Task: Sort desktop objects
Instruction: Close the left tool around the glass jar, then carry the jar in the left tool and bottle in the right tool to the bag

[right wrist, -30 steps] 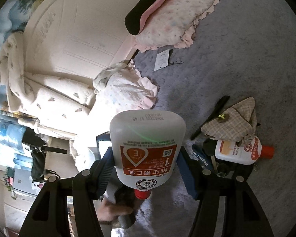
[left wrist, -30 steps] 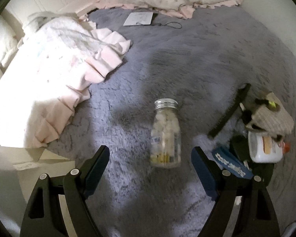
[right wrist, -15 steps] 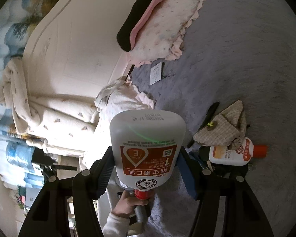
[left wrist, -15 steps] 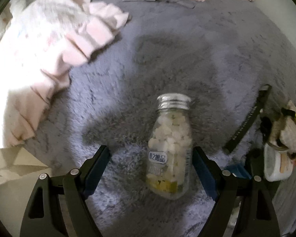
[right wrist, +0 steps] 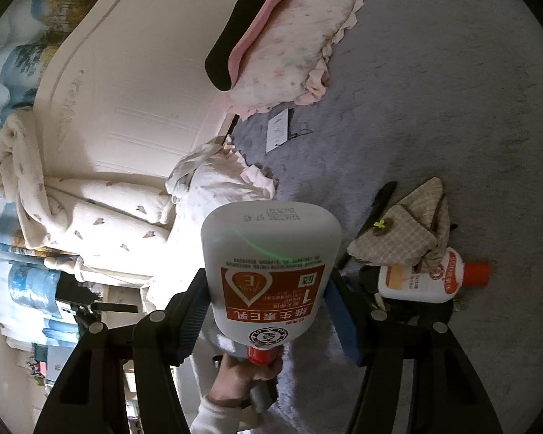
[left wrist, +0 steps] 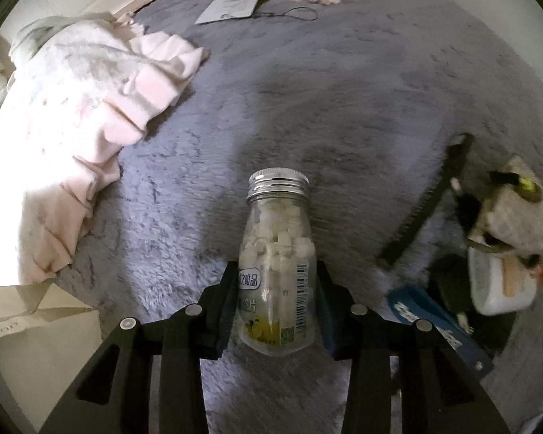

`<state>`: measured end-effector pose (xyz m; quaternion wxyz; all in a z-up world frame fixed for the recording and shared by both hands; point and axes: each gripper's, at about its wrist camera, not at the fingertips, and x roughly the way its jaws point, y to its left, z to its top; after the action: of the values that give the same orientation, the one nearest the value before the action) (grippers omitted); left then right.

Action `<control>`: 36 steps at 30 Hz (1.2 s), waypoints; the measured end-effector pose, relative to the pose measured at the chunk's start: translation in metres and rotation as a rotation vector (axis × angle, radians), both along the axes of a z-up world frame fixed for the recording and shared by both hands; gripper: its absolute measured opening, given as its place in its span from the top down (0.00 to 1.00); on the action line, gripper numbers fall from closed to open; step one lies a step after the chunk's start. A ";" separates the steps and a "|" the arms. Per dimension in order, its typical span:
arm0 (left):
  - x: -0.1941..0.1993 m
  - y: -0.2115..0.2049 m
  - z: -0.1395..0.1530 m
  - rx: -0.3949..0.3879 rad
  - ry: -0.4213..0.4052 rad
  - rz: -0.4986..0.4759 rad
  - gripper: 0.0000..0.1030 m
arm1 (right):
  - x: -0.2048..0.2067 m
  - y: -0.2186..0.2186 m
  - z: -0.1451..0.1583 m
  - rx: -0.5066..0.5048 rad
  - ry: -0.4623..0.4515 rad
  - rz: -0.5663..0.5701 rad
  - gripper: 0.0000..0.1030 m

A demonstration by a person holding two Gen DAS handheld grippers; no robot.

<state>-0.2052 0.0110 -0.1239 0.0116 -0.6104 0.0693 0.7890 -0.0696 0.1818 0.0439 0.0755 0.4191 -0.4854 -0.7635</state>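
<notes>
A clear glass pill bottle (left wrist: 277, 238) with a silver screw cap and white tablets lies on the grey plush blanket (left wrist: 344, 90), cap pointing away. My left gripper (left wrist: 277, 289) points steeply down over it, and its jaws are closing, with the pads touching both sides of the bottle's lower body. My right gripper (right wrist: 268, 289) is shut on a white lotion bottle (right wrist: 271, 246) with a red label, held above the blanket, base away and red cap toward the camera. A person's hand (right wrist: 242, 376) shows below it.
At the right lies a heap: a second white lotion bottle (left wrist: 499, 285) with an orange cap, a plaid pouch (right wrist: 398, 231), a black comb (left wrist: 427, 202) and a blue strip (left wrist: 434, 322). A pink frilled cloth (left wrist: 90, 108) lies at the left, a paper tag (left wrist: 231, 9) far back and a cardboard box (left wrist: 36, 329) near left.
My left gripper came down over the pill bottle and its jaws went from wide apart to against the bottle's sides. The right gripper still holds the lotion bottle; its view rolled slightly.
</notes>
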 end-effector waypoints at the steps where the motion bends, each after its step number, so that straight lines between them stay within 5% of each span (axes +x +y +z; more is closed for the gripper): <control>1: 0.002 0.003 0.003 -0.002 0.003 -0.015 0.61 | 0.000 0.001 -0.001 0.002 -0.003 -0.002 0.42; 12: 0.029 0.028 0.075 -0.029 0.068 -0.132 0.61 | 0.004 0.002 -0.014 0.034 -0.048 -0.017 0.42; 19: 0.065 0.006 0.131 -0.060 0.091 -0.100 0.61 | 0.010 -0.004 0.009 0.047 0.026 -0.012 0.42; 36: 0.146 -0.078 0.186 -0.035 0.158 0.039 0.66 | -0.038 -0.132 0.012 0.004 0.051 0.321 0.42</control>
<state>-0.0595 -0.0665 0.0622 -0.0199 -0.5475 0.0718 0.8335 -0.1079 0.0495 0.0557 0.2081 0.4719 -0.4084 -0.7531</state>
